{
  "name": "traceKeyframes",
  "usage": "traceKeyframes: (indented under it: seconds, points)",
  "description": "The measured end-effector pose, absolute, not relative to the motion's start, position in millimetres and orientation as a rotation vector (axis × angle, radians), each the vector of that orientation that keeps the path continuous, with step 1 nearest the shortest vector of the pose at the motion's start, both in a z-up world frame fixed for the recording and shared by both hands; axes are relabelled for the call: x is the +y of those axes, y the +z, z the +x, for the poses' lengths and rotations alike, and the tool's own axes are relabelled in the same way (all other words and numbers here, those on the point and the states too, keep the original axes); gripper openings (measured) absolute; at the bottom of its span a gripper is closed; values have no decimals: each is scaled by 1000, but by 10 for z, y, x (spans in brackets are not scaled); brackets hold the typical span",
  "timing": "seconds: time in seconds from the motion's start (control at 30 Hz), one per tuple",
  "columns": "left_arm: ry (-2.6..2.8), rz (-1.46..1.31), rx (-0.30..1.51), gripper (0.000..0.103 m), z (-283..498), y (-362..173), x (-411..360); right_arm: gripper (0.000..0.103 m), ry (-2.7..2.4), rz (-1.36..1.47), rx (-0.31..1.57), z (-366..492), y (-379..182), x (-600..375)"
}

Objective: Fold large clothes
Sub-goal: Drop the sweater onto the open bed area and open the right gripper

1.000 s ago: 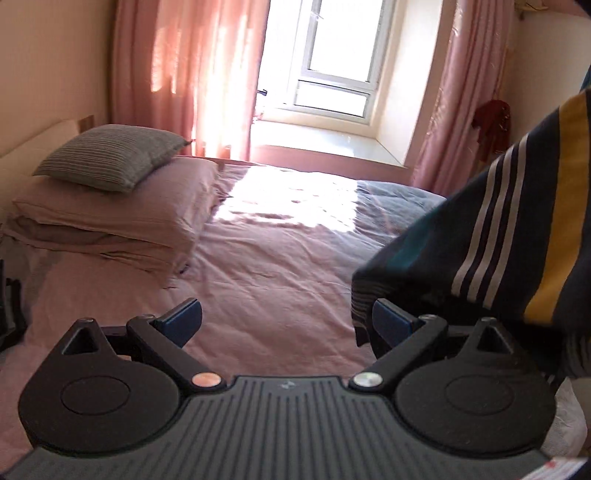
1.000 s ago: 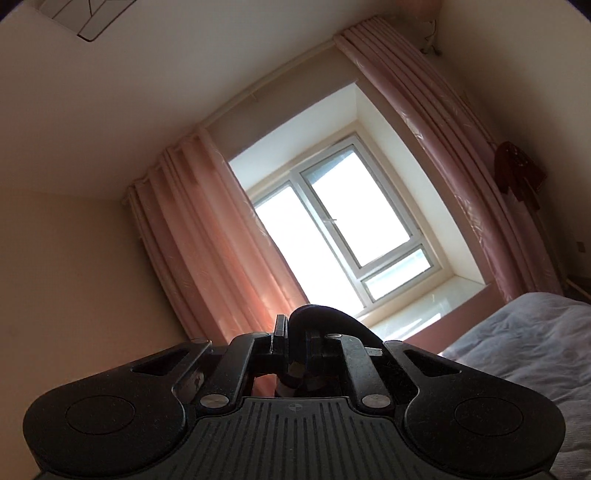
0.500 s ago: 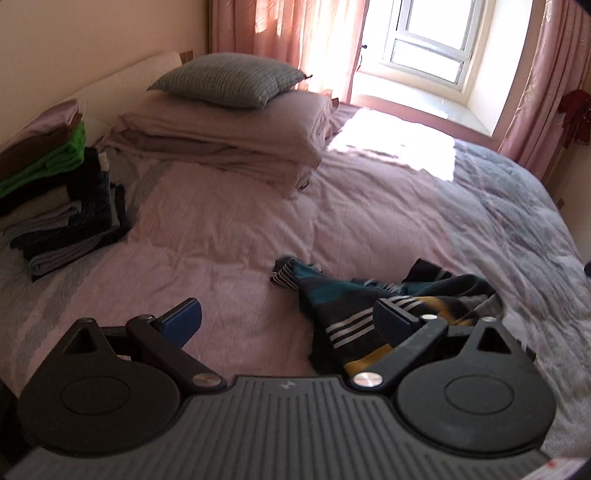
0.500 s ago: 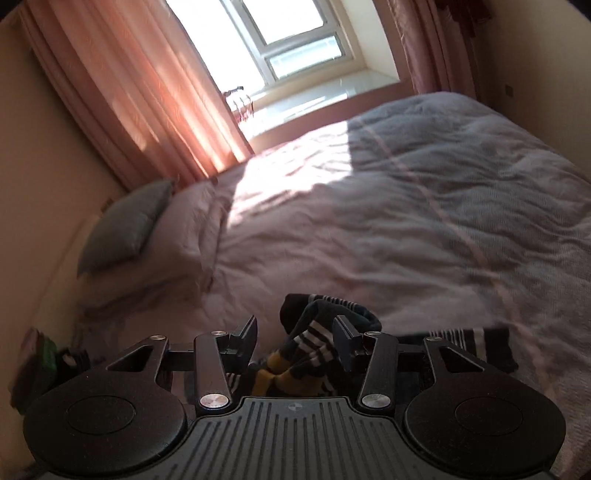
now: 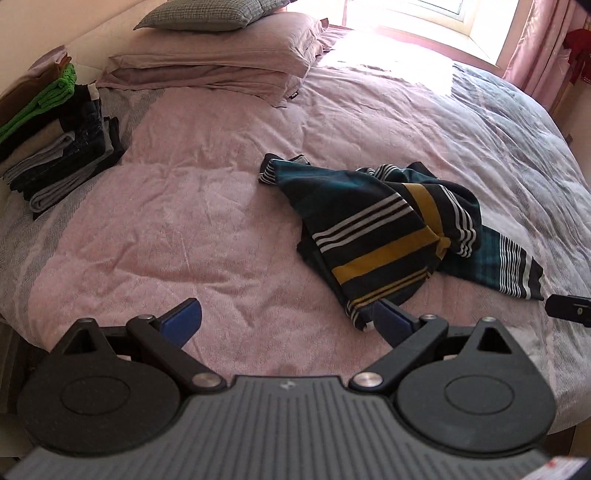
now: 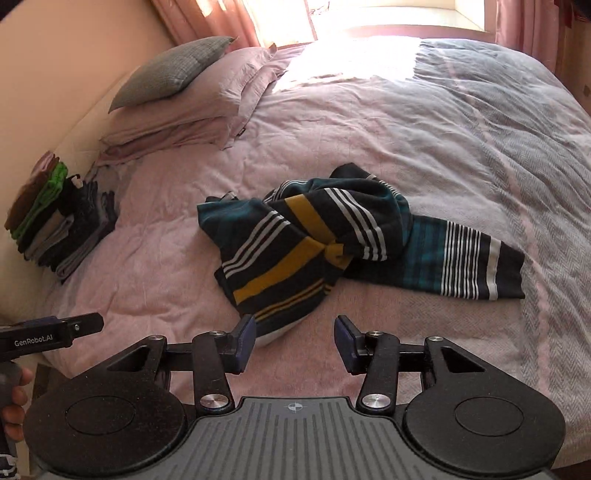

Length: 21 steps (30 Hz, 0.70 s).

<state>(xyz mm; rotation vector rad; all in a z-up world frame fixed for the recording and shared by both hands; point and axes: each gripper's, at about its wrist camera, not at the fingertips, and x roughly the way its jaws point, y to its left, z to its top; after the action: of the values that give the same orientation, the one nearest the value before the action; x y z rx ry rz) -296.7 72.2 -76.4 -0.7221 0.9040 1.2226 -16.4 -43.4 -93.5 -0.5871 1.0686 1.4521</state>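
Left wrist view, left to right. A stack of folded clothes sits at the left edge of the bed, beside the headboard; a green item lies near its top. 2 pink pillows lie at the head of the bed with 1 grey cushion on top. The left gripper points down at the pink cover. Its jaws stand wide apart with nothing between them. Its right pad lies just beside the near hem of the shirt; contact cannot be confirmed. The shirt is a dark striped garment with white, yellow and teal bands. It lies crumpled and unfolded on the cover, right of centre, well apart from the stack. 1 sleeve extends to the right. The tip of the right gripper shows at the right edge.

Right wrist view, left to right. A hand holds the left gripper's handle at the left edge. The stack and the pillows lie along the left side. The shirt lies at the centre of the bed. The right gripper hovers at the shirt's near hem. Its jaws stand apart, having just been opening. The hem lies against the left pad and partly enters the gap; the pads do not clamp it. Sunlight falls across the far end of the bed, below pink curtains.
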Motion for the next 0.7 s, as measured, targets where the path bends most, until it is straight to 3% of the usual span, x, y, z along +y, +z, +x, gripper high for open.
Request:
traceKeyframes:
  seconds: [0.7]
  points:
    - [1210, -707, 900, 98, -2554, -781, 339, 46, 1426, -601, 1085, 316, -1082, -738]
